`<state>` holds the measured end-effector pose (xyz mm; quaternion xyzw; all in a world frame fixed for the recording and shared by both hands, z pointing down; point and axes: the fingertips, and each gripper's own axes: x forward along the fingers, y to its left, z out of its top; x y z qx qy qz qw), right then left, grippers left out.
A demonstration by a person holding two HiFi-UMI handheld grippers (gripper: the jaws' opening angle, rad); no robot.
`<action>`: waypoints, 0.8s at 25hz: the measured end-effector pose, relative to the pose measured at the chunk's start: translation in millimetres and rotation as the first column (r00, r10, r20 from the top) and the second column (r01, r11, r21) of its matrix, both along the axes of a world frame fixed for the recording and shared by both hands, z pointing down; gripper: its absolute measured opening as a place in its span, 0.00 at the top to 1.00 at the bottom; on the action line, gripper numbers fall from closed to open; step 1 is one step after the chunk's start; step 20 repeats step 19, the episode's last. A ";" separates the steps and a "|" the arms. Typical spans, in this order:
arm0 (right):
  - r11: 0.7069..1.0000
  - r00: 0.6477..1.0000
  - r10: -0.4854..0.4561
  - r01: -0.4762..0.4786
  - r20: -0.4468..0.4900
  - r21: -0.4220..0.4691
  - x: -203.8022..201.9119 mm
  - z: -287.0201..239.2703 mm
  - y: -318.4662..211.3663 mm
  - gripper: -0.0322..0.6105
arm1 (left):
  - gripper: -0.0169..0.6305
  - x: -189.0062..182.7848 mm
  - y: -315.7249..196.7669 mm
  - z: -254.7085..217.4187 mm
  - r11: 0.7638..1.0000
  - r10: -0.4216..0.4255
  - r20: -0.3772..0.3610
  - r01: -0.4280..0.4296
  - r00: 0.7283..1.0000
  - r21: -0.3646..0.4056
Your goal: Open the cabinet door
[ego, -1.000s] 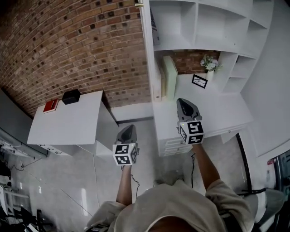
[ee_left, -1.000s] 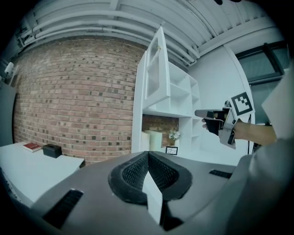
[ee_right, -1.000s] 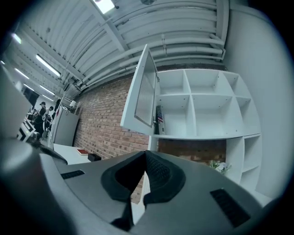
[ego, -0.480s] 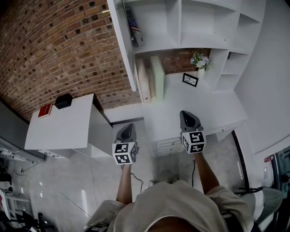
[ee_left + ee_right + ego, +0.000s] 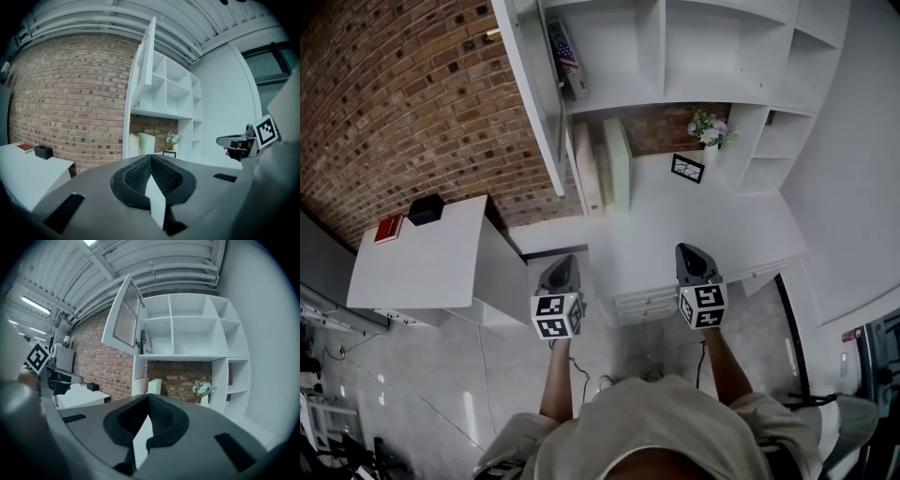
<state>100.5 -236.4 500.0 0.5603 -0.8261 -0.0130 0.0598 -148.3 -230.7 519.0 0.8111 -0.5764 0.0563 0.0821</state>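
The white cabinet door (image 5: 530, 84) stands swung open from the top left compartment of the shelf unit (image 5: 722, 56). It has a ribbed glass panel in the right gripper view (image 5: 125, 317) and shows edge-on in the left gripper view (image 5: 149, 56). My left gripper (image 5: 565, 266) is shut and empty, over the floor to the left of the counter. My right gripper (image 5: 689, 251) is shut and empty, above the counter's front edge. Both are well short of the door and touch nothing. The jaws meet in each gripper view (image 5: 150, 157) (image 5: 147, 397).
A book with a flag cover (image 5: 567, 56) leans in the opened compartment. On the white counter (image 5: 741, 225) stand pale boards (image 5: 617, 164), a flower vase (image 5: 705, 129) and a small framed picture (image 5: 687, 169). Drawers (image 5: 642, 302) sit below it. A white table (image 5: 422, 267) at left holds a red book (image 5: 386, 228) and a black box (image 5: 425, 208).
The right gripper has sunk and come nearer my body. The shelf unit and the open door have slid leftward in the head view. Both grippers stay shut.
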 end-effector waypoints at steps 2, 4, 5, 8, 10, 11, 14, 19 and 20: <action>1.000 1.000 -0.002 0.002 0.003 -0.001 2.0 1.0 -2.1 0.93 | 0.93 2.5 -0.7 1.8 1.000 -0.002 0.002 0.002 1.000 -0.003; 1.000 1.000 -0.006 0.006 0.005 -0.001 3.0 1.4 -5.2 0.93 | 0.93 3.4 -1.9 2.5 1.000 -0.004 0.005 0.004 1.000 -0.002; 1.000 1.000 -0.008 0.008 0.007 -0.001 3.4 2.0 -6.7 0.93 | 0.93 3.3 -2.5 3.4 1.000 -0.007 0.006 0.007 1.000 -0.003; 1.000 1.000 -0.010 0.010 0.009 -0.003 4.3 5.5 -9.7 0.93 | 0.93 3.0 -4.9 6.5 1.000 -0.012 0.009 0.012 1.000 -0.007; 1.000 1.000 -0.011 0.011 0.010 -0.006 4.0 8.1 -11.3 0.93 | 0.93 2.0 -6.6 6.6 1.000 -0.014 0.010 0.015 1.000 -0.004; 1.000 1.000 -0.011 0.011 0.011 -0.009 4.0 9.1 -12.1 0.93 | 0.93 1.8 -7.7 6.7 1.000 -0.014 0.009 0.014 1.000 -0.002; 1.000 1.000 -0.012 0.013 0.016 -0.015 4.3 10.5 -13.3 0.93 | 0.93 2.3 -9.5 8.9 1.000 -0.015 0.014 0.015 1.000 -0.006; 1.000 1.000 -0.013 0.013 0.017 -0.020 4.6 14.8 -16.2 0.93 | 0.93 5.1 -13.8 10.2 1.000 -0.011 0.016 0.011 1.000 -0.006; 1.000 1.000 -0.013 0.013 0.017 -0.020 4.6 14.8 -16.2 0.93 | 0.93 5.1 -13.8 10.2 1.000 -0.011 0.016 0.011 1.000 -0.006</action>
